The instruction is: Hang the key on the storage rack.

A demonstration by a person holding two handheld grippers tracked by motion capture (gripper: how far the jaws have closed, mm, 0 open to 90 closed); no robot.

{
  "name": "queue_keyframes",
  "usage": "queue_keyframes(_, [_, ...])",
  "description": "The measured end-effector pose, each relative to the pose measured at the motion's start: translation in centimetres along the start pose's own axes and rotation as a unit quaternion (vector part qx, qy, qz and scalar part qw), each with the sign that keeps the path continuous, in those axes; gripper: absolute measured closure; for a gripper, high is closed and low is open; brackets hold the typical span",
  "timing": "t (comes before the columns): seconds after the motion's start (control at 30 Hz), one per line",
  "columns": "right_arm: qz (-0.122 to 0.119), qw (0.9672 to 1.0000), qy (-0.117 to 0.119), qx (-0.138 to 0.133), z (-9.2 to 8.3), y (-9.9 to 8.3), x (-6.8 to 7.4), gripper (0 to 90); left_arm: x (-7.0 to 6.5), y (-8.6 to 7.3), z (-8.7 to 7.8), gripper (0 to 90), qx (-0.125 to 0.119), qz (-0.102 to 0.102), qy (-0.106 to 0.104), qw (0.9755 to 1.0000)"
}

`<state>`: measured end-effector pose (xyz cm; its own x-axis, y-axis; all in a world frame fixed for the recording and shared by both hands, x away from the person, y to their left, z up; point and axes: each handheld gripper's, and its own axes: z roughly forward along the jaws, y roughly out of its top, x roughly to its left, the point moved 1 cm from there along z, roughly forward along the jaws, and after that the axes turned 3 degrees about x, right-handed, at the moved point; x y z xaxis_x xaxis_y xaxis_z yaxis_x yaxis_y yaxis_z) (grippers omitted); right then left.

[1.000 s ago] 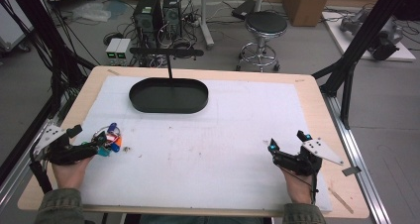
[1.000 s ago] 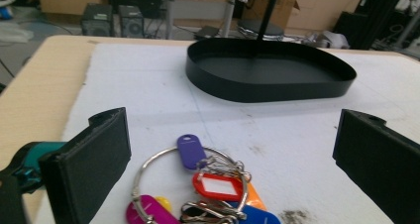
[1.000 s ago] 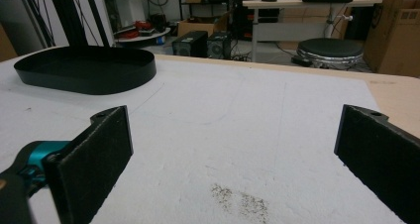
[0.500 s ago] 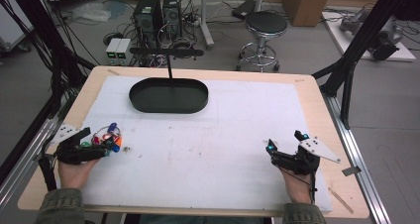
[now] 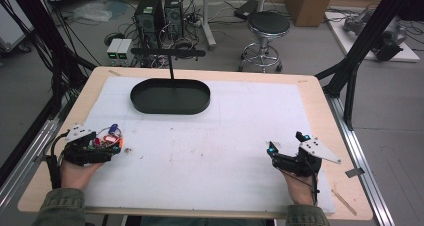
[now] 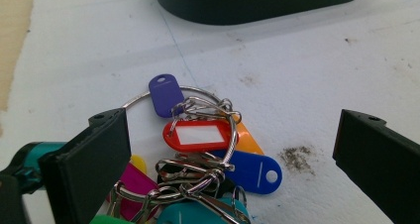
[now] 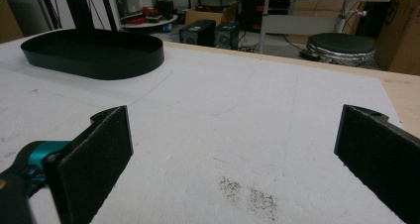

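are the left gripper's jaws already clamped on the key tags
No, in the left gripper view the left gripper has its jaws wide apart, with the key tags lying loose on the mat between them.

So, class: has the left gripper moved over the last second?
Yes. The left gripper has closed in on the key bunch, turning to point along the table, measured against the fixed black tray.

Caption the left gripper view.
Open left gripper poised over a bunch of coloured key tags on the white mat.
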<state>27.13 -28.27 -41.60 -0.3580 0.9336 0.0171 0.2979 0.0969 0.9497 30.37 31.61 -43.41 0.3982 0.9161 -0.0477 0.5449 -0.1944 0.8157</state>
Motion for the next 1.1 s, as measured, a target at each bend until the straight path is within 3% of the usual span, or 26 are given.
queue_keyframes(0.27, [-0.028,0.9996,-0.004,0.009,0.1,0.0,0.6,0.4,0.0,0.4,0.4,4.8,0.037,0.009,-0.019,0.9991])
queue_keyframes(0.53, [-0.028,0.9996,-0.007,0.007,0.0,0.0,0.6,0.4,-0.6,1.3,1.0,4.9,0.072,0.029,-0.023,0.9967])
queue_keyframes(0.77, [-0.028,0.9994,-0.022,0.004,-0.1,0.0,0.4,0.4,-0.8,2.1,1.7,5.0,0.113,0.037,-0.035,0.9923])
queue_keyframes(0.9, [-0.025,0.9994,-0.022,0.006,-0.1,0.0,0.4,0.4,-0.9,2.8,1.7,9.6,0.131,0.045,-0.037,0.9897])
queue_keyframes(1.07, [-0.025,0.9995,-0.02,0.006,-0.2,0.0,0.4,0.4,-1.1,3.5,1.7,22.8,0.164,0.063,-0.036,0.9838])
queue_keyframes(1.1, [-0.026,0.9994,-0.022,0.004,-0.2,0.0,0.3,0.4,-1.0,3.6,1.7,28.9,0.168,0.065,-0.035,0.983])
